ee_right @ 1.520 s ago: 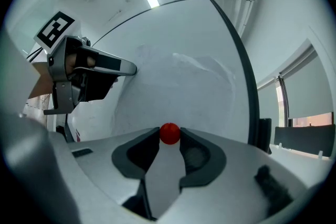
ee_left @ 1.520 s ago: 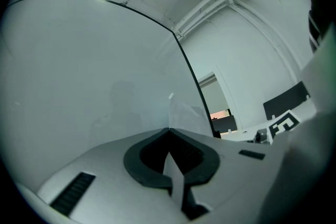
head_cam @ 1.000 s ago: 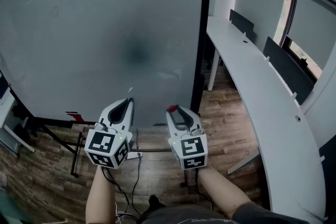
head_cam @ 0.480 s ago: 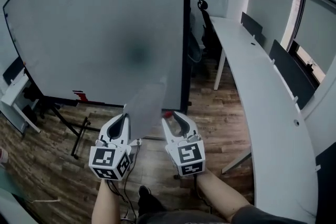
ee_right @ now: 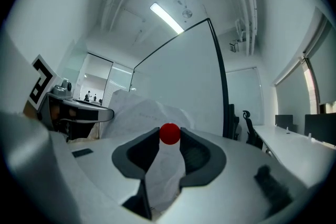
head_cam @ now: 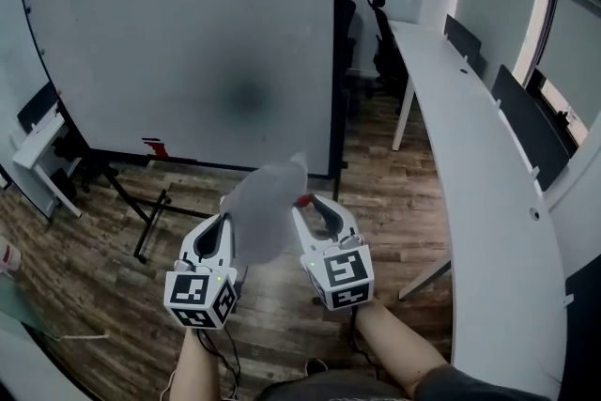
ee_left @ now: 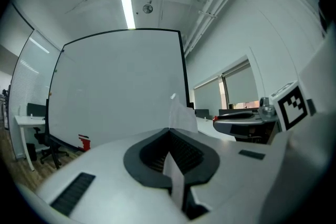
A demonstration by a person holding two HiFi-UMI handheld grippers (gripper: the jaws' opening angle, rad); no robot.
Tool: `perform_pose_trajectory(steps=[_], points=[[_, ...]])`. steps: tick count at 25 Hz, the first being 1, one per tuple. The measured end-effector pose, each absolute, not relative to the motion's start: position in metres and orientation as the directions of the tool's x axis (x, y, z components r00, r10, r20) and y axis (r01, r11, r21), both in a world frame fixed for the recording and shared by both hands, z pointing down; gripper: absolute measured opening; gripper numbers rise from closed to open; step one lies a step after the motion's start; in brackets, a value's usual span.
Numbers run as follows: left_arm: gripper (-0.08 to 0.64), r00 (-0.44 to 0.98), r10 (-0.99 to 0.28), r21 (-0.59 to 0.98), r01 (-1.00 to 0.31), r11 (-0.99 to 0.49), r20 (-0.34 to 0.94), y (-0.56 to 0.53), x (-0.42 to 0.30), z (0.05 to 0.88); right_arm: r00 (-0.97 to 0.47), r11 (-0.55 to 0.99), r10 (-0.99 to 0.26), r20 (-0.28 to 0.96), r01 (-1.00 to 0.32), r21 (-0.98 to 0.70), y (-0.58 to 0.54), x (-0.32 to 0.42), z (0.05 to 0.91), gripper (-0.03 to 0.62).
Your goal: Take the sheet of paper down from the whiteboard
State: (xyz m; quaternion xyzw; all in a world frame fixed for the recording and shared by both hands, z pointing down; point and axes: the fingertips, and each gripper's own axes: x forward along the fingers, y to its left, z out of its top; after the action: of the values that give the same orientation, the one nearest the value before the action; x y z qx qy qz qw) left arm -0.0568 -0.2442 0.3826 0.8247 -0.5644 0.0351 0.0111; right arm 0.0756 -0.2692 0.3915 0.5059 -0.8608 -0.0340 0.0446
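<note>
The large black-framed whiteboard [head_cam: 188, 42] is standing ahead. The crumpled white sheet of paper [head_cam: 263, 211] is hanging clear of it, between both grippers. The left gripper [ee_left: 169, 130] is pinching its edge (jaws fully together); the right gripper [ee_right: 169, 136] is clamping a small red round magnet [head_cam: 303, 199], with paper running beneath.

Open floor [head_cam: 371, 192] runs between the whiteboard [head_cam: 188, 42] ahead and the long white worktop [head_cam: 479, 183] at right. At lower left the board's stand legs [head_cam: 155, 223] spread across the floor.
</note>
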Motion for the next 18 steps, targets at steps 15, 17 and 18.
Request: perform_pose_trajectory(steps=[15, 17, 18], points=[[0.011, 0.254, -0.957, 0.028, -0.967, -0.253, 0.137, -0.120, -0.120, 0.418, -0.527, 0.536, -0.844, 0.099, -0.837, 0.114, -0.160, 0.028, 0.409, 0.129], [0.011, 0.250, -0.957, 0.033, -0.968, -0.248, 0.144, -0.102, -0.123, 0.422, -0.529, 0.539, -0.842, 0.107, -0.834, 0.119, -0.144, 0.026, 0.411, 0.129], [0.011, 0.251, -0.957, 0.036, -0.968, -0.248, 0.147, -0.094, -0.125, 0.423, -0.529, 0.540, -0.841, 0.111, -0.833, 0.120, -0.135, 0.024, 0.411, 0.129]])
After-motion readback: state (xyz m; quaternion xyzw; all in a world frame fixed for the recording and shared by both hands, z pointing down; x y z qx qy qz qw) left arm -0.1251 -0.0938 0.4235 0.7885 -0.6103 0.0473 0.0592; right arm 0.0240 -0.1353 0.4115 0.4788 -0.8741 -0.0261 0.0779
